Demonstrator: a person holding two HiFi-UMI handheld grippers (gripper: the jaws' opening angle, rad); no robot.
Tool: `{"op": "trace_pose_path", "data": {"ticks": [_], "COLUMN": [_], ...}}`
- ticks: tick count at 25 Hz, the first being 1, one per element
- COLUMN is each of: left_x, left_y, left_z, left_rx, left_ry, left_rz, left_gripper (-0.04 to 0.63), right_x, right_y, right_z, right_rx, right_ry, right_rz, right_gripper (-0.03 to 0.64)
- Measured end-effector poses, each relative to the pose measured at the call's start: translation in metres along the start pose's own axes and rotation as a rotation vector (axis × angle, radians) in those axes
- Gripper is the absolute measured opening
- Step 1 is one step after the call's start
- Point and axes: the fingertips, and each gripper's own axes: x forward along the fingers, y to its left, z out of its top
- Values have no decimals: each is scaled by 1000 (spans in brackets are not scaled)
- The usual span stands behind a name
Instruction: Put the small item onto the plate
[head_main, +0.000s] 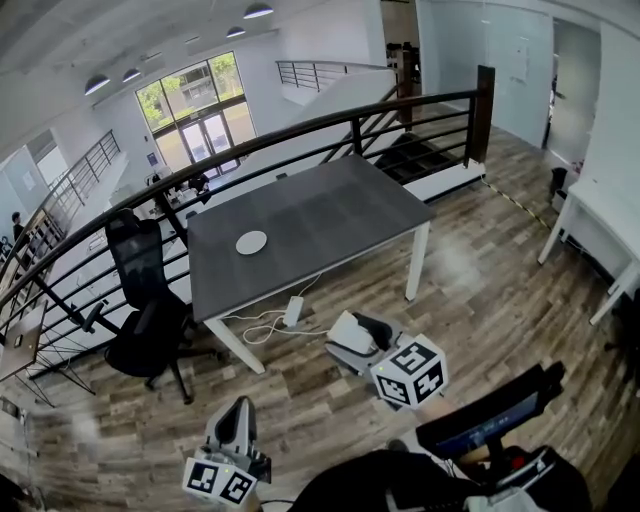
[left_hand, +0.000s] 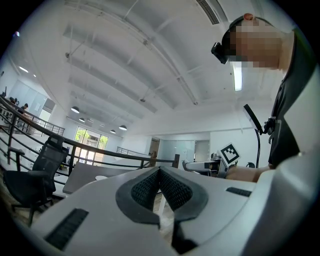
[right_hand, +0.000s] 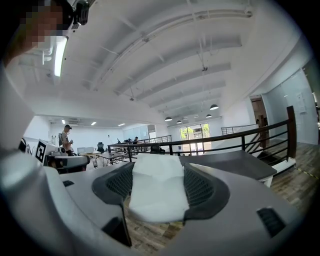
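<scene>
Right gripper (right_hand: 157, 167): jaws spread wide, both pads pressed against the small item (right_hand: 157, 192). White, soft-looking, folded, filling the whole gap between the pads and sticking out a little past the tips.

From the head view: same gripper low over the wood floor (head_main: 480, 290), pointed toward the table (head_main: 330, 210), well short of its near edge. Small item off the table, carried at the gripper tips.

Left gripper (left_hand: 160, 172): jaws closed tip to tip, empty. Held about level, low at the person's left, also over the floor and well short of the table.

Plate (head_main: 251, 242): small, round, white, flat on the left half of the dark grey table top. Well apart from both grippers.

Around the table: black office chair (head_main: 140, 300) at the left end; white power strip (head_main: 293, 311) with loose cable on the floor below the near edge; dark railing (head_main: 300, 135) running behind the far side.
</scene>
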Motion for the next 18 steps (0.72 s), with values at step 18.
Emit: {"op": "trace_pose_path", "data": {"ticks": [18], "left_x": [-3], "left_y": [9], "left_z": [1], "left_rx": [-1], "left_ry": [-6], "left_rz": [-21], "left_gripper": [3], "right_x": [13], "right_y": [13], "right_z": [8], "right_rx": [-7], "right_ry": [-10], "right_rz": [19], "right_gripper": [318]}}
